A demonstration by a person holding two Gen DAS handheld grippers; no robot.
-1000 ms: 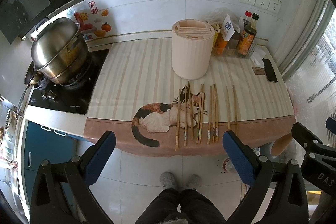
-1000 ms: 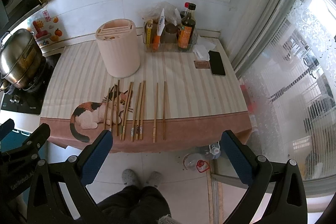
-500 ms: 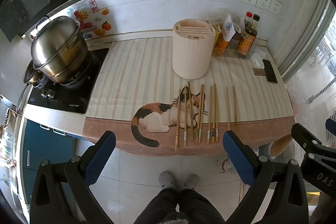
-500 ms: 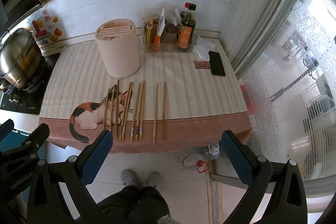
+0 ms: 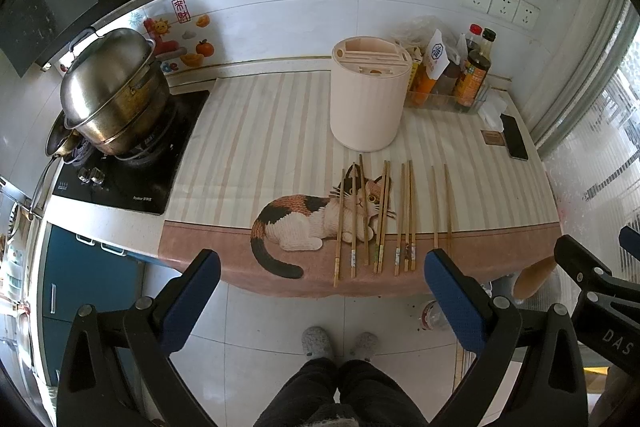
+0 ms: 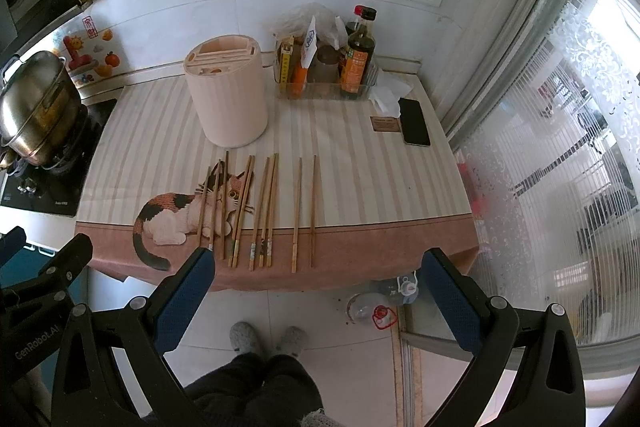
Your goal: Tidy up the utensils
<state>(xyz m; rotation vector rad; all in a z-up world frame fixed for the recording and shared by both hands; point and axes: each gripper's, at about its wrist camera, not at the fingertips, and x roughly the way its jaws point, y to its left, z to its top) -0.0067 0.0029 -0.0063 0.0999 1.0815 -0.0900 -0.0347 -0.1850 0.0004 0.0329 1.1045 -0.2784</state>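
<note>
Chopsticks (image 5: 382, 215) lie in a row on the counter's near edge, butt ends toward the person, tips pointing at twelve o'clock toward the holder. Nearest of all, in each wrist view, are the blue-padded fingers: the left gripper (image 5: 320, 291) and the right gripper (image 6: 316, 287) both hang over the floor short of the counter, jaws spread wide and holding nothing. Below them show the person's dark trousers and two grey slippers (image 6: 268, 341).

I count ten sticks: three loosely splayed over the printed cat (image 5: 304, 223), a pair touching each other just to their right, three more close together, then two set slightly apart at the right end. They look like thin wood or bamboo, so light and stiff, likely smooth and apt to roll or pivot if pinched near one end. My judgement is that the best hold is across the shaft near the middle or a little toward the thicker butt, taking the outlying right-hand sticks first since they have clear space on both sides.

Beyond the row, at twelve o'clock, stands one pale cylindrical holder (image 6: 228, 99) with slots in its top, apparently empty. At one o'clock sits a clear tray (image 6: 324, 89) of bottles and packets, with one dark phone (image 6: 415, 121) at two o'clock. At ten o'clock one lidded steel pot (image 5: 112, 91) rests on the stove (image 5: 132, 183).
</note>
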